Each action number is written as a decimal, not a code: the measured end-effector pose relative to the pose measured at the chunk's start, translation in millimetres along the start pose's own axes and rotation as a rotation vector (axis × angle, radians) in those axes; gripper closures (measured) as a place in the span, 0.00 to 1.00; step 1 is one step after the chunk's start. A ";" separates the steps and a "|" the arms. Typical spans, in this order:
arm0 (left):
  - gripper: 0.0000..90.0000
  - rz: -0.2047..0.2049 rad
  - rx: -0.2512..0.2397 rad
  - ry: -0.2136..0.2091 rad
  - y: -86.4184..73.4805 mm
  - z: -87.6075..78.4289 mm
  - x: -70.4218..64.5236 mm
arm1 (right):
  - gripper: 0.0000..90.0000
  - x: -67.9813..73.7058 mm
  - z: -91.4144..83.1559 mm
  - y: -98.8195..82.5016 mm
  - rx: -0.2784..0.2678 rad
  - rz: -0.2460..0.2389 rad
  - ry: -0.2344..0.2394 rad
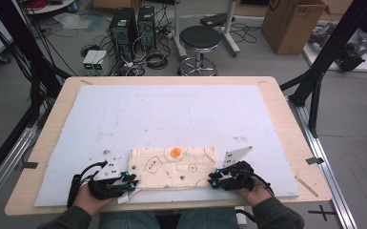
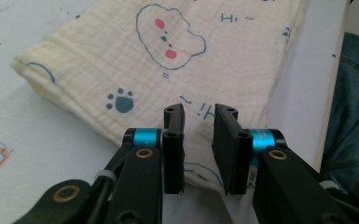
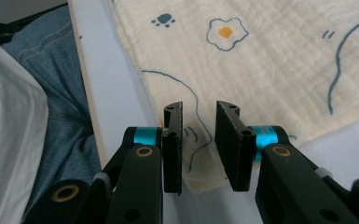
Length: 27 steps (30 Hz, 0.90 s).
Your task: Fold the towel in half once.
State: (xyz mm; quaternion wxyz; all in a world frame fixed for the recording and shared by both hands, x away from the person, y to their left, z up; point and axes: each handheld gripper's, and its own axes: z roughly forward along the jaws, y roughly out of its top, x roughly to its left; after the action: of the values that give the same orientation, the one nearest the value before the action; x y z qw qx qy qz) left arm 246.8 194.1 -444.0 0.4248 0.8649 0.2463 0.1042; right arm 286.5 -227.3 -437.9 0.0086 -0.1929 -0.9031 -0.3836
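A folded cream cloth (image 1: 171, 167) printed with fried eggs, paw prints and blue outlines lies flat near the front edge of the pale foam board (image 1: 171, 114). My left gripper (image 1: 132, 183) sits at the cloth's near left corner. In the left gripper view the cloth (image 2: 168, 60) lies under the left gripper (image 2: 199, 112), whose jaws stand a little apart with flat cloth showing in the gap. My right gripper (image 1: 213, 180) is at the near right corner. There the right gripper (image 3: 199, 108) hovers over the cloth (image 3: 270, 60) edge, jaws likewise apart and not pinching it.
The foam board covers a wooden table (image 1: 286, 109). The person's jeans (image 3: 51, 70) show just past the front edge. On the floor behind the table stand a black stool (image 1: 199, 38), computer towers (image 1: 124, 26) with cables, and a cardboard box (image 1: 290, 24).
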 end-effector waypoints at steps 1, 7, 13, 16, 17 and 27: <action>0.76 -0.011 -0.009 0.002 1.7 -0.9 0.3 | 0.78 -0.4 -0.2 0.3 0.000 -0.001 0.004; 0.62 -0.056 -0.088 0.033 19.6 -8.8 12.2 | 0.73 -7.1 -10.2 13.5 -0.053 0.005 -0.003; 0.63 -0.090 -0.121 0.116 32.7 -3.6 30.9 | 0.74 -27.2 -16.3 36.9 -0.113 0.020 -0.064; 0.64 -0.128 -0.136 0.168 36.6 3.6 42.3 | 0.75 -42.8 -13.8 46.5 -0.139 0.059 -0.102; 0.63 -0.145 -0.136 0.176 38.1 6.0 46.2 | 0.75 -49.2 -11.9 48.7 -0.149 0.066 -0.110; 0.58 -0.236 -0.064 0.210 39.4 26.5 74.6 | 0.74 -83.3 5.6 47.3 -0.102 0.170 -0.147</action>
State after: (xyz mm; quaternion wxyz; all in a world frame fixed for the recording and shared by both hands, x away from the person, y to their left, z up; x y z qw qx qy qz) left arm 334.3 194.0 -431.5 0.4332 0.8004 0.3858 0.1513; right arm 381.1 -222.0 -422.9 -0.0348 -0.2965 -0.8609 -0.4119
